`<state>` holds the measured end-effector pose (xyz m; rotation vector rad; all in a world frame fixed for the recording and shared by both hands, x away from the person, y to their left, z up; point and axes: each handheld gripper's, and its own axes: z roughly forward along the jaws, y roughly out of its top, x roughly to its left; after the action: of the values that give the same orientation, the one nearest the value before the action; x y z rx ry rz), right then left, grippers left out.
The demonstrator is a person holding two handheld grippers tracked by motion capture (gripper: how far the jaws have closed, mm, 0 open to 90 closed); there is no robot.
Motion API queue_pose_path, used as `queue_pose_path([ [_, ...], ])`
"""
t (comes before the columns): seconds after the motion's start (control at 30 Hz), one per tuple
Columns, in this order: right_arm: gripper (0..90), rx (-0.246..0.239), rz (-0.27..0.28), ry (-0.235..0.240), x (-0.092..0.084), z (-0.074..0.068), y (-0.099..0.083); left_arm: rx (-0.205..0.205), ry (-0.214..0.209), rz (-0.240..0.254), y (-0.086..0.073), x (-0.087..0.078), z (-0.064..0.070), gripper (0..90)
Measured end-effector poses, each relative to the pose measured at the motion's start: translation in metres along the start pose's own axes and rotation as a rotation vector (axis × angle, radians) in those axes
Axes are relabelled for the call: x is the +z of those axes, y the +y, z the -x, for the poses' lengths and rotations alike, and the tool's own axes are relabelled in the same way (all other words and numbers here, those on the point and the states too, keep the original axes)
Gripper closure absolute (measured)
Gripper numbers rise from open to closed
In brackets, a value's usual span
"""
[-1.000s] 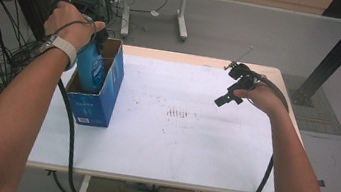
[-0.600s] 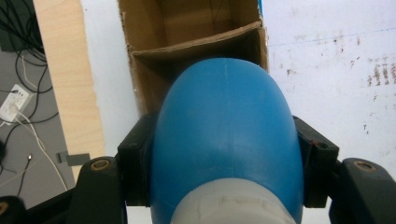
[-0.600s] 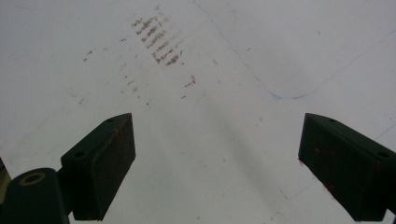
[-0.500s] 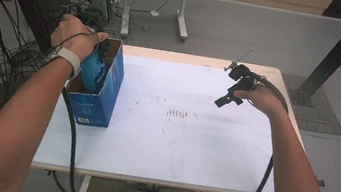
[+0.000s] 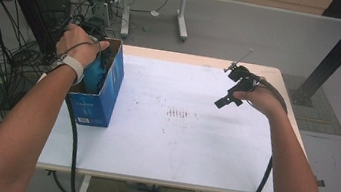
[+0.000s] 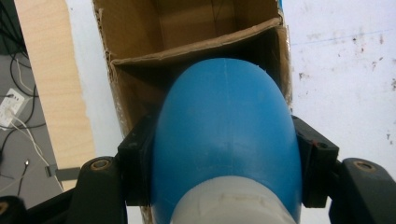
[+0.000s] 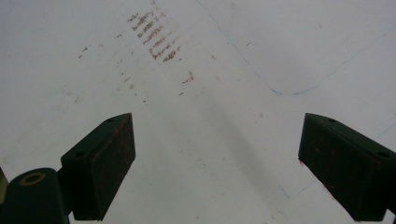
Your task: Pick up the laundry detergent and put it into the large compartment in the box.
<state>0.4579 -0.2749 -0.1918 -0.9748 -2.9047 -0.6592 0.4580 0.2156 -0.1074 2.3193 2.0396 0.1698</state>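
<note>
Since the earlier frame the left hand (image 5: 78, 47) has sunk, carrying the blue bottle (image 6: 226, 140) from above the box (image 5: 105, 94) down into its open top; the right hand (image 5: 261, 98) has kept its place. In the left gripper view the left gripper (image 6: 226, 179) has its jaws clamped on the bottle's sides, just above its white cap end (image 6: 233, 203), with the rounded blue end pointing into the brown cardboard compartment below a bent inner flap (image 6: 196, 46). To do this step well, I judge the bottle should be kept in line with the compartment and lowered straight, clear of that flap and the torn left wall, and the jaws opened only once the bottle rests on the bottom, so it does not tip the light box. The box stands at the left edge of the table (image 5: 175, 152), so any sideways push could shift it toward the edge. Further right, the right gripper (image 7: 215, 163) hovers over the bare white tabletop with its jaws wide apart and nothing between them. The box shows a small white label low on its blue side, too small to read; no writing on the bottle is legible.
</note>
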Motion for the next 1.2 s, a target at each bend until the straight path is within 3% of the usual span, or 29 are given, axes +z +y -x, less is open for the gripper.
queue_pose_path([
  [0.83, 11.0, 0.002, 0.001, -0.002, -0.002, -0.004, -0.002, 0.005, 0.001, 0.012, -0.006, 0.026, -0.001, 37.2],
  [1.2, 11.0, 0.004, 0.001, 0.001, 0.000, -0.002, -0.004, 0.011, -0.009, -0.006, -0.006, 0.041, -0.004, 37.3],
])
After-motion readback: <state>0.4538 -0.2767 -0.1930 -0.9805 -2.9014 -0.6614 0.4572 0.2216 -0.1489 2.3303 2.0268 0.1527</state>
